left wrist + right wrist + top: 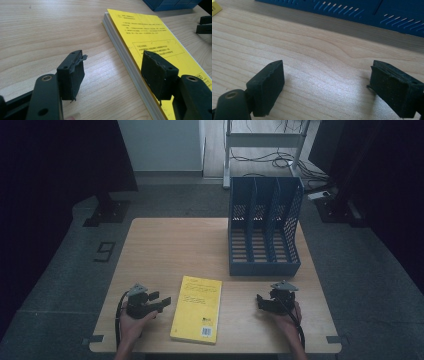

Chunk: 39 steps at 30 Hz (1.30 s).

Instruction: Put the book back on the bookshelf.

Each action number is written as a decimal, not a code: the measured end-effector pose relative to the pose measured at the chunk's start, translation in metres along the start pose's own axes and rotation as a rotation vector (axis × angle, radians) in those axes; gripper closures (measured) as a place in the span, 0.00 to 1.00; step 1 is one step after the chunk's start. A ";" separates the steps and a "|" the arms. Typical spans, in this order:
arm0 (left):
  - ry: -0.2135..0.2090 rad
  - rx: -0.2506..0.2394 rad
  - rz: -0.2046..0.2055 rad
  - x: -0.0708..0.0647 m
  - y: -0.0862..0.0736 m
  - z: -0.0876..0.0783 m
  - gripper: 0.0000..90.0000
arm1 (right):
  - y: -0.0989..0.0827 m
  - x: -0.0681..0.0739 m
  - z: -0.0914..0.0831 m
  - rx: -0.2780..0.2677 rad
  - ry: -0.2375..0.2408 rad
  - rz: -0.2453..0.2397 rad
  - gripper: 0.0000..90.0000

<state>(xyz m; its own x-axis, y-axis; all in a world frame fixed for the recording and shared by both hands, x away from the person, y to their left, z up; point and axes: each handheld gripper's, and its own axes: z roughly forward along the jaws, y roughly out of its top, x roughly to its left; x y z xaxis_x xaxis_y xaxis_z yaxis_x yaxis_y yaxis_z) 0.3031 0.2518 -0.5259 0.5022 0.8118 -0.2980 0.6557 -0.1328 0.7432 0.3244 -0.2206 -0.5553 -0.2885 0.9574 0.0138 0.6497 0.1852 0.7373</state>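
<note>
Approach step. Left gripper (pixel 161 302), jaws apart, empty, beside yellow book (pixel 196 308); blue file rack (pixel 264 226) at one o'clock. Right gripper (pixel 261 301) likewise apart. Next: straddle book's edge, clamp.

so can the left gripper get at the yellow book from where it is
Probably yes. The left gripper is open and points at the yellow book, which lies flat right beside it. In the left gripper view its long edge sits between the jaws, with only bare table around.
</note>
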 end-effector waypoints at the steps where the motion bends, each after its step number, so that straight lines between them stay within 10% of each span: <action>1: 0.001 0.001 -0.003 0.000 0.000 0.000 0.39 | 0.000 0.000 0.000 0.000 0.000 0.000 0.13; 39: -0.002 0.003 -0.016 0.001 0.000 0.000 0.39 | -0.003 0.005 -0.012 -0.053 0.017 0.033 0.24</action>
<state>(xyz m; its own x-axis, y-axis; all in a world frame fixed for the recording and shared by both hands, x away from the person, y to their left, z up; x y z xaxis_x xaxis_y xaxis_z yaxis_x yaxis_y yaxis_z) 0.3035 0.2528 -0.5259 0.4929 0.8125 -0.3112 0.6652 -0.1214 0.7367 0.3128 -0.2194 -0.5492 -0.2796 0.9588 0.0497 0.6213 0.1413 0.7707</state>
